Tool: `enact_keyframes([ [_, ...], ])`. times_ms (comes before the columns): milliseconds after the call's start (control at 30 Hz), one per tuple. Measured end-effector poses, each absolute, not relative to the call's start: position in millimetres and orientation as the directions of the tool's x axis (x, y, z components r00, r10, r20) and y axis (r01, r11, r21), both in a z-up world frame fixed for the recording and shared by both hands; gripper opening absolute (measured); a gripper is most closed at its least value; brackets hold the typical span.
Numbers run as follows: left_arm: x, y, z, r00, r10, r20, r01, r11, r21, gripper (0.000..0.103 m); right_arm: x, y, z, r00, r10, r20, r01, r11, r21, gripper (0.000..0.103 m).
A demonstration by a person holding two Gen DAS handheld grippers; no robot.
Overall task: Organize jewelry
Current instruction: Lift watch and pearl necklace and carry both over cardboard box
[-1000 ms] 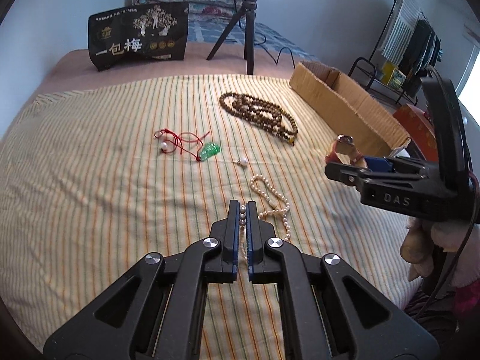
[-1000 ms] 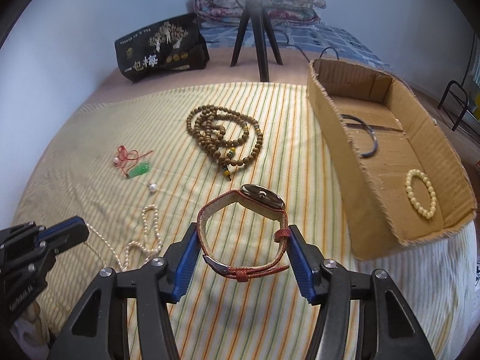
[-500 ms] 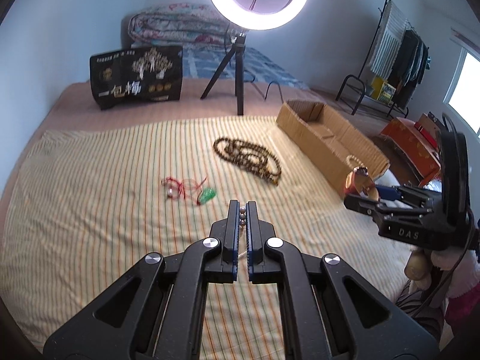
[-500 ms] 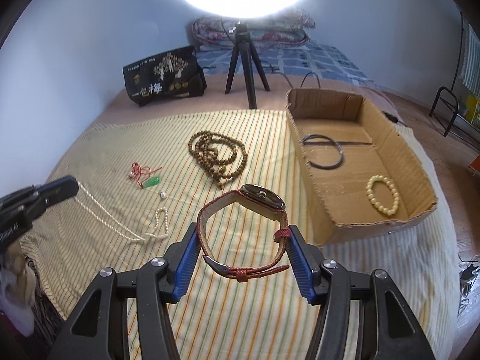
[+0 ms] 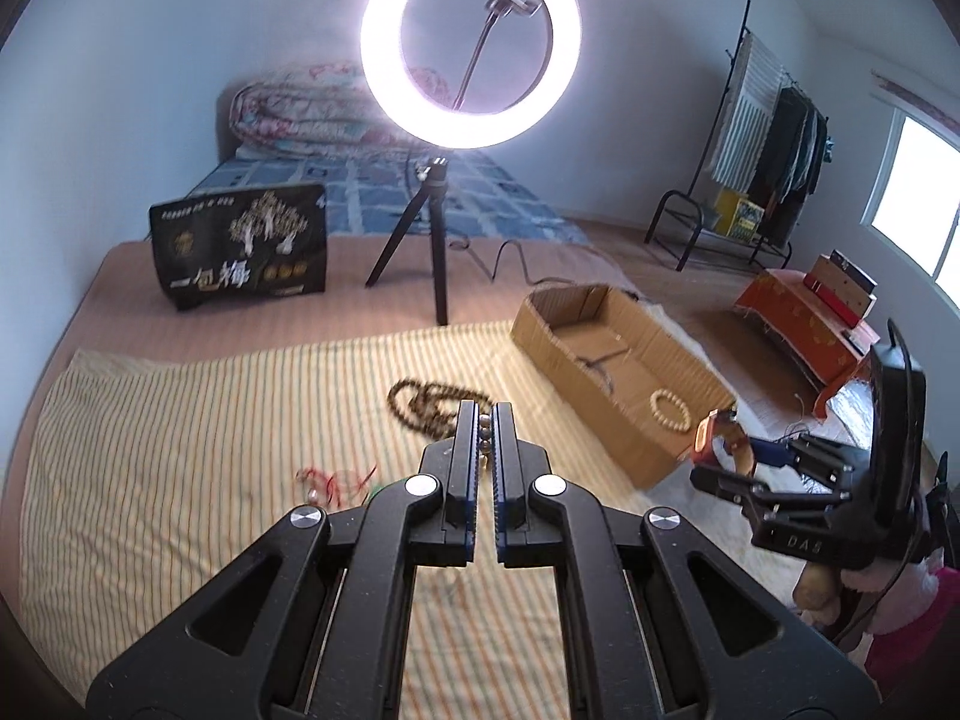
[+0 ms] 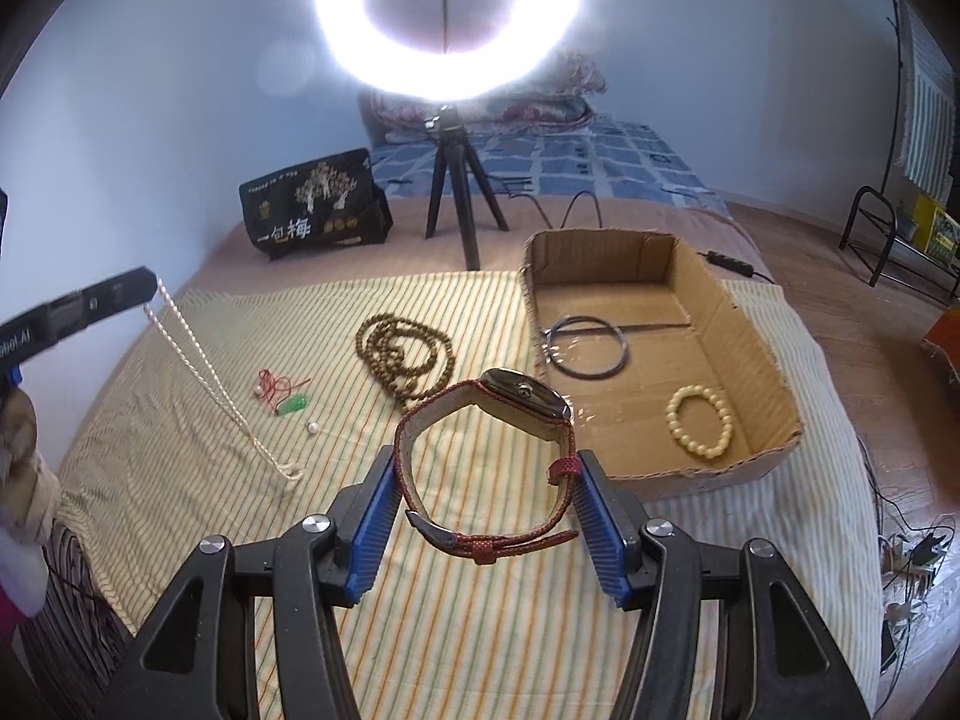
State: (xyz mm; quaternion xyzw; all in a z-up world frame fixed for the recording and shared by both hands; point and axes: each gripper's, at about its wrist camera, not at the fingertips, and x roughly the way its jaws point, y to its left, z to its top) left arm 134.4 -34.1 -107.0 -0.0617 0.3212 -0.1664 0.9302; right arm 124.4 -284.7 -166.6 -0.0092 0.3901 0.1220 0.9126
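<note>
Box (image 6: 750,324): 2 bracelets; 2 tools loaded.

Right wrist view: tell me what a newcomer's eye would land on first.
The glaring ring light on its tripod tops the frame. Nearest the camera, a red-strapped watch is clamped in the right gripper. At left, a pearl necklace dangles from the left gripper to the striped cloth; the cardboard box sits at right.
</note>
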Motion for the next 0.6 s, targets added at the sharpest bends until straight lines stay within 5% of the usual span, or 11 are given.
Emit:
enact_keyframes([
  [600,176.5,-91.7,-48.2,0.746,-0.448,-0.492,0.396,0.893,-0.213,0.002,140.5,-334.0,-144.1,0.715,0.158,-0.681,-0.164,0.985,0.057,0.058],
])
